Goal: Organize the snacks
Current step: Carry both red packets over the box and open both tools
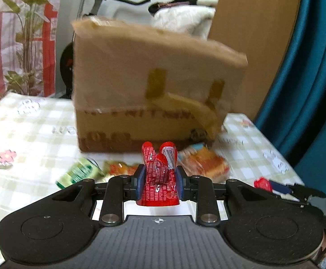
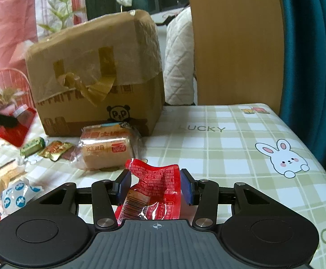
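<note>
Left tongs [image 1: 158, 180] clamped narrow on red packet [image 1: 158, 174], upright, box [image 1: 149, 85] straight ahead at desk's [image 1: 28, 123] far edge. Right tongs [image 2: 155, 185] holding crumpled wrapper [image 2: 156, 186].

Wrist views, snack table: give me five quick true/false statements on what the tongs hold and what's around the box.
1. The left tongs are shut on a red snack packet. True.
2. The right tongs are empty. False: a crumpled red packet with a barcode sits between their pads.
3. The cardboard box stands on the checked tablecloth. True.
4. A wrapped cake lies right in front of the box. True.
5. The green candy is inside the box. False: it lies on the cloth, left of the cake, beside an orange sachet.
</note>
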Demonstrator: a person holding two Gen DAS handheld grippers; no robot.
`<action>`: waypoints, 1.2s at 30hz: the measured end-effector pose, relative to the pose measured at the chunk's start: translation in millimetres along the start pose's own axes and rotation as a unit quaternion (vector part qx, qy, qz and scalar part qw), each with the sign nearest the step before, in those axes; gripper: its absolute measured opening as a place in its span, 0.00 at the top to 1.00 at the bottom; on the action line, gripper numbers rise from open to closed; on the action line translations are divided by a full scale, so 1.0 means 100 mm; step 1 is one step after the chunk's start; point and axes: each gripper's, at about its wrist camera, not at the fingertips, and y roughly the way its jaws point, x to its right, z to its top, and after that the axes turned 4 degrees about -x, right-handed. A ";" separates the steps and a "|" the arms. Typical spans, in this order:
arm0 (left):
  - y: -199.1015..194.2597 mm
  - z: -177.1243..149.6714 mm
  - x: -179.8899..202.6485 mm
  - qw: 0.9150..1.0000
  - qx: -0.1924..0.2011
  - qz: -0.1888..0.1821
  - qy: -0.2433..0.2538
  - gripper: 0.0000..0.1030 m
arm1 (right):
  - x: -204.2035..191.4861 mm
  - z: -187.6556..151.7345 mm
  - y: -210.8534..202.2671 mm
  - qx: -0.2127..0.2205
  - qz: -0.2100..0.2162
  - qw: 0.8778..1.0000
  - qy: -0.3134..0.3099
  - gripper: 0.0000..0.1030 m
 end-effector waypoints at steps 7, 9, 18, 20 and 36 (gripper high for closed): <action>-0.33 0.50 -0.29 0.998 0.058 -0.004 -0.001 0.71 | -0.11 0.62 -0.25 0.057 0.011 0.998 0.008 0.58; -0.40 0.68 -0.33 0.997 0.079 -0.006 0.001 0.71 | -0.19 0.92 -0.29 0.083 0.020 0.996 -0.003 0.58; -0.28 1.51 -0.20 0.989 0.143 -0.019 0.034 0.70 | -0.81 2.28 -0.03 0.141 0.057 0.986 -0.069 0.58; -0.15 1.68 -0.18 0.989 0.141 -0.022 0.029 0.70 | -0.90 2.47 0.12 0.140 0.050 0.986 -0.076 0.58; 0.03 1.73 -0.54 0.996 0.090 0.008 0.003 0.41 | -1.03 2.47 0.40 0.107 0.057 0.992 -0.032 0.39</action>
